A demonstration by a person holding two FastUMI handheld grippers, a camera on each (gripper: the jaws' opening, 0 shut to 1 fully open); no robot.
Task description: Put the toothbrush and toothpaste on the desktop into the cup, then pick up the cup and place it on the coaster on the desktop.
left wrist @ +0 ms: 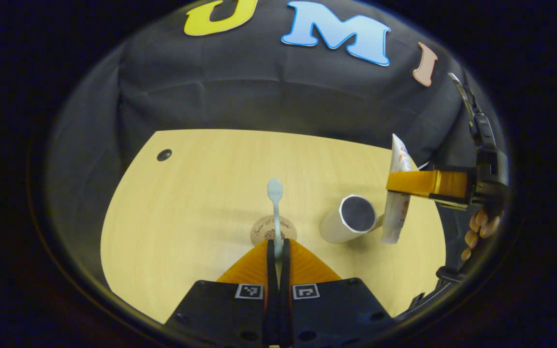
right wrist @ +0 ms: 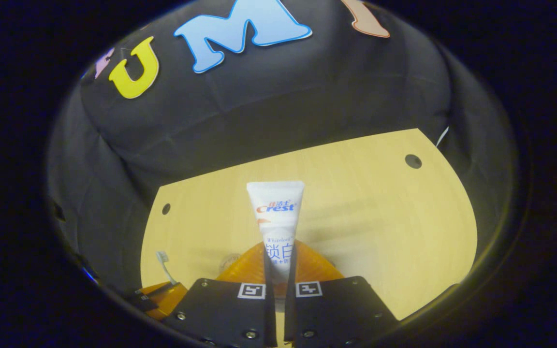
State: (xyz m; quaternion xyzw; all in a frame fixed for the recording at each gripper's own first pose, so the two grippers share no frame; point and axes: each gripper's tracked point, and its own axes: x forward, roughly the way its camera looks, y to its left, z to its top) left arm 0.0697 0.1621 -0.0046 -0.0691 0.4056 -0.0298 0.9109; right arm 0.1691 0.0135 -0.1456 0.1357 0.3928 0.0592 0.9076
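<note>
Pinched between the left gripper (left wrist: 277, 251)'s fingers, the toothbrush (left wrist: 275, 208) points up the middle of the left gripper view, over the coaster (left wrist: 259, 228). Lower right of centre stands the cup (left wrist: 351, 218), mouth open. Just beside its rim, the right gripper (left wrist: 399, 182) clamps the toothpaste (left wrist: 396, 212), long axis near upright, so this arm is likely nearer.

My left gripper (left wrist: 277, 251) covers the toothbrush (left wrist: 275, 203) handle and part of the coaster (left wrist: 265, 229); toothpaste (right wrist: 277, 220) cap end hidden between my right gripper (right wrist: 277, 270) fingers.
</note>
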